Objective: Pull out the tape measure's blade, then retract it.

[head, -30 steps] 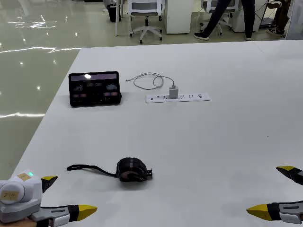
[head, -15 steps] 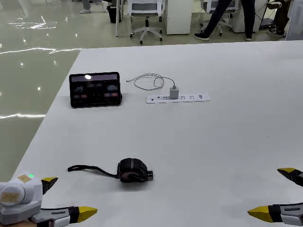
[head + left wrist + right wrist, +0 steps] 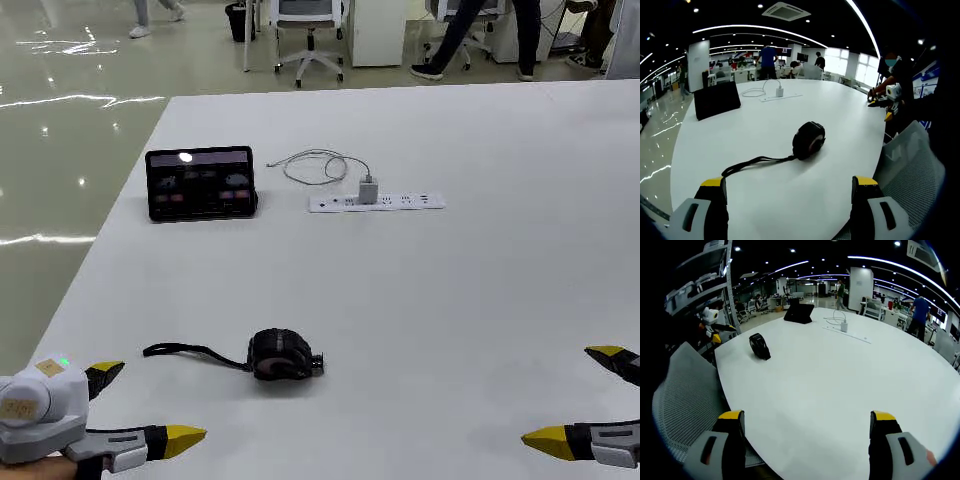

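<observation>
A black tape measure (image 3: 281,355) lies on the white table (image 3: 430,290), its black wrist strap (image 3: 190,352) trailing to the left. The blade is in the case. In the left gripper view the tape measure (image 3: 808,140) lies ahead of the jaws, strap (image 3: 756,162) toward them. My left gripper (image 3: 140,405) hovers open at the near left edge, short of the strap. My right gripper (image 3: 590,400) stands open at the near right edge, far from the tape measure (image 3: 759,346). Nothing is between either pair of yellow-tipped jaws.
A tablet (image 3: 200,184) stands propped at the far left of the table. A white power strip (image 3: 376,203) with a charger and coiled cable (image 3: 318,166) lies behind the middle. Office chairs and a person's legs show beyond the far edge.
Both grippers hold about the same places, open. The tape measure has not moved; the head camera shifted slightly.
</observation>
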